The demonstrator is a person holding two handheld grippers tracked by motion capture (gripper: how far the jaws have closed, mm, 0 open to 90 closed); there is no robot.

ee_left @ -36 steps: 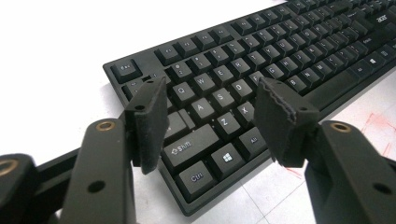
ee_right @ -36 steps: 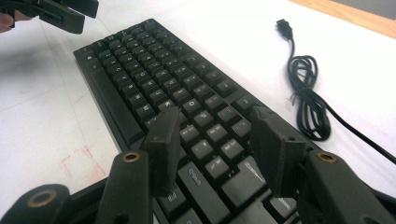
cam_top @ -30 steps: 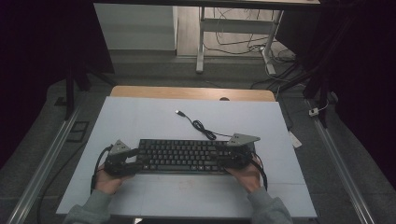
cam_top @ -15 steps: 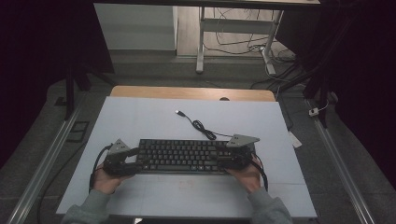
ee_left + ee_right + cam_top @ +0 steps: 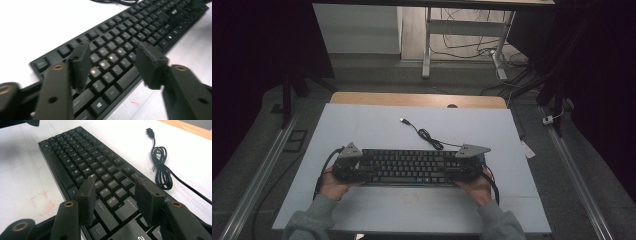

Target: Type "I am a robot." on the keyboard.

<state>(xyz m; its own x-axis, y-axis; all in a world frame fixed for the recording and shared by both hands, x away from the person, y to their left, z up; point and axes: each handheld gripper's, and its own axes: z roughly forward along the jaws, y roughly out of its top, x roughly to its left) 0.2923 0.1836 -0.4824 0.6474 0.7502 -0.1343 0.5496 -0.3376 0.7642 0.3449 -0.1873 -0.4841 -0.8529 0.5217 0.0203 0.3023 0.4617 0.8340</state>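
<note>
A black keyboard (image 5: pixel 412 165) lies flat across the white mat (image 5: pixel 362 125). Its cable (image 5: pixel 429 137) coils behind it and ends in a loose USB plug (image 5: pixel 403 120). My left gripper (image 5: pixel 354 169) is over the keyboard's left end. In the left gripper view its jaws (image 5: pixel 113 52) have just been closing and stand apart above the keys (image 5: pixel 140 27), pressing on nothing. My right gripper (image 5: pixel 462 170) is over the right end. Its jaws (image 5: pixel 116 185) are also apart, hovering over the keys (image 5: pixel 75 152), with the cable (image 5: pixel 162 170) beyond.
A wooden table edge (image 5: pixel 412 99) runs behind the mat. Metal rails (image 5: pixel 262 175) flank the table on both sides. Faint red marks (image 5: pixel 42 203) are drawn on the mat in front of the keyboard. Desk legs and cables stand on the floor (image 5: pixel 462 45) at the back.
My left gripper has shifted a little to the right and away from the person, further over the keyboard's left end. The keyboard and right gripper have stayed put.
</note>
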